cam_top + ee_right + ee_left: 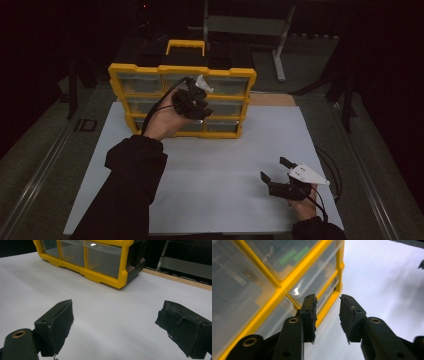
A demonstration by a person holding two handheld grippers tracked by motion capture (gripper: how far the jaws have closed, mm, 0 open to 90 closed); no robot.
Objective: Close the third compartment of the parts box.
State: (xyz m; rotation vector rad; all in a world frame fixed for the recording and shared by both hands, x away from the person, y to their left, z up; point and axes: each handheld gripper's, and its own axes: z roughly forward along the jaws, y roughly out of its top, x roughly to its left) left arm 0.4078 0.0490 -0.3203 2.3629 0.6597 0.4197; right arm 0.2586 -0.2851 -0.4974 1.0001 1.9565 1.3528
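Note:
A yellow organiser box [182, 70] with clear drawers stands upright at the back of the white board [225, 150]. A hand holds my left gripper [197, 107] right in front of the box's drawers. In the left gripper view its jaws [328, 298] stand a little apart with nothing between them, beside the yellow frame [284, 282] and pointing down toward the board. My right gripper [275, 168] sits low at the front right of the board, open wide and empty. The right gripper view looks past its jaws [116, 312] to the box's corner [110, 281] farther off.
A yellow carry handle [185, 46] tops the box. A grey metal stand [280, 45] rises behind it at the back right. A wooden strip [175, 278] edges the board's far side. Cables [332, 172] trail near the right gripper. Surroundings are dark.

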